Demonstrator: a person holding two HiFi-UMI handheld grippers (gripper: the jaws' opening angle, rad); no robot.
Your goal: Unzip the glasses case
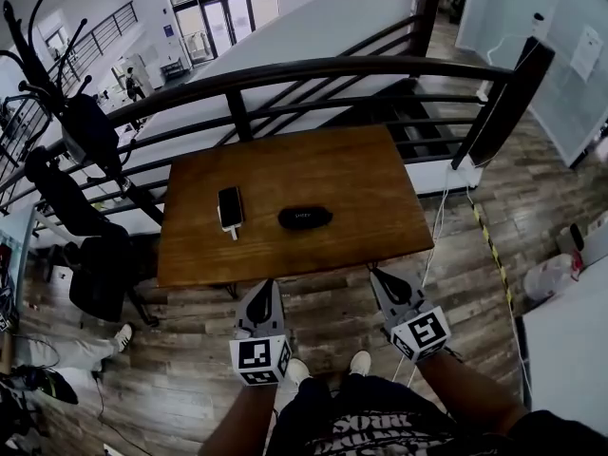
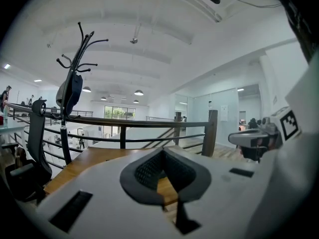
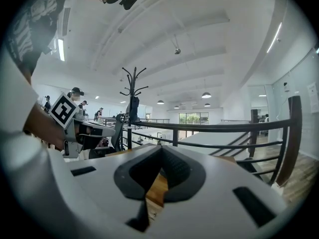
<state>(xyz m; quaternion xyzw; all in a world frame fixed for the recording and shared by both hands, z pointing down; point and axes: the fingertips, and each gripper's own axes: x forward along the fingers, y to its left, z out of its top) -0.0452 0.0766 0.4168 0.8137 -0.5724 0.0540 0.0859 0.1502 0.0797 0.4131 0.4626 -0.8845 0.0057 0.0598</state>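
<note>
The black oval glasses case (image 1: 305, 218) lies zipped shut near the middle of the brown wooden table (image 1: 361, 183). Both grippers hover off the table's near edge, over the floor, well short of the case. My left gripper (image 1: 270, 284) is shut and empty, its tips pointing at the table edge. My right gripper (image 1: 376, 274) is likewise shut with nothing in it. In the left gripper view the jaws (image 2: 163, 151) meet at their tips above the tabletop (image 2: 94, 158). The right gripper view shows the same, with tips (image 3: 160, 147) touching. Neither gripper view shows the case.
A black phone (image 1: 231, 206) with a white plug lies left of the case. A dark metal railing (image 1: 313, 69) runs behind the table. A coat stand (image 1: 66, 103) and a black chair (image 1: 95, 255) stand to the left. A white cable (image 1: 439, 226) hangs on the right.
</note>
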